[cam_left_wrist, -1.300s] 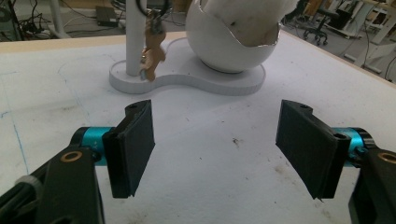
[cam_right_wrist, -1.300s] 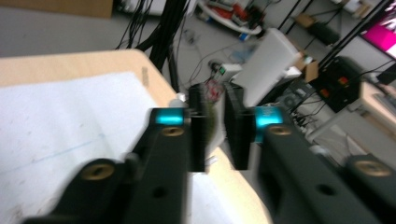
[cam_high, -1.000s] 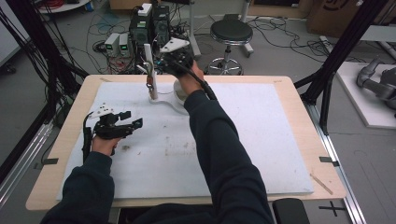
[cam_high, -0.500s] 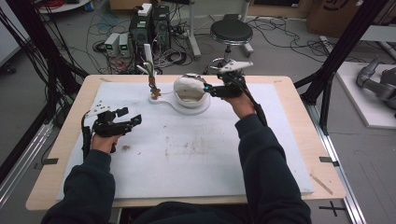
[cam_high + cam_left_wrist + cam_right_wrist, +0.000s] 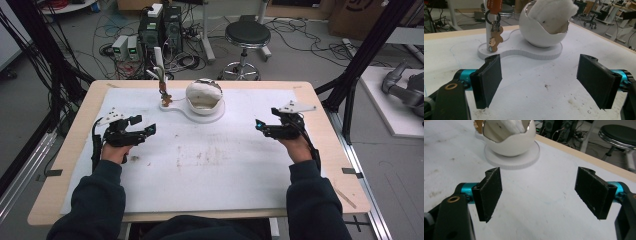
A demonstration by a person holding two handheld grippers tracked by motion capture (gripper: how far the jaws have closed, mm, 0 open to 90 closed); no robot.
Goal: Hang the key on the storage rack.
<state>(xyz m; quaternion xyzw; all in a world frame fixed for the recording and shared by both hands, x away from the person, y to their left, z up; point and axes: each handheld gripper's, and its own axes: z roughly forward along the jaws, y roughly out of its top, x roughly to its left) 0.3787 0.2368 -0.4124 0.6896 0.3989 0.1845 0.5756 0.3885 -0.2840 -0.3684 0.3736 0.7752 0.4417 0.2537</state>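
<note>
1. Both of my tools sit idle: left hand-held gripper (image 5: 144,131) at 9 o'clock on the worktop (image 5: 320,200), jaws spread wide, nothing between them.
2. Right hand-held gripper (image 5: 261,127) at 3 o'clock, jaws likewise apart and empty, well away from the stand.
3. White egg-shaped bowl (image 5: 204,96) sits at 12 o'clock on its flat white base (image 5: 176,107), with a white fluffy wad (image 5: 554,10) tucked inside.
4. Key ring with a gingerbread charm (image 5: 496,37) hangs on the white post (image 5: 158,59), just beside the bowl at its 9 o'clock.
5. My read: placing looks done, since the items are seated and nothing is in hand. What's left, if anything, is just parking the grippers.
</note>
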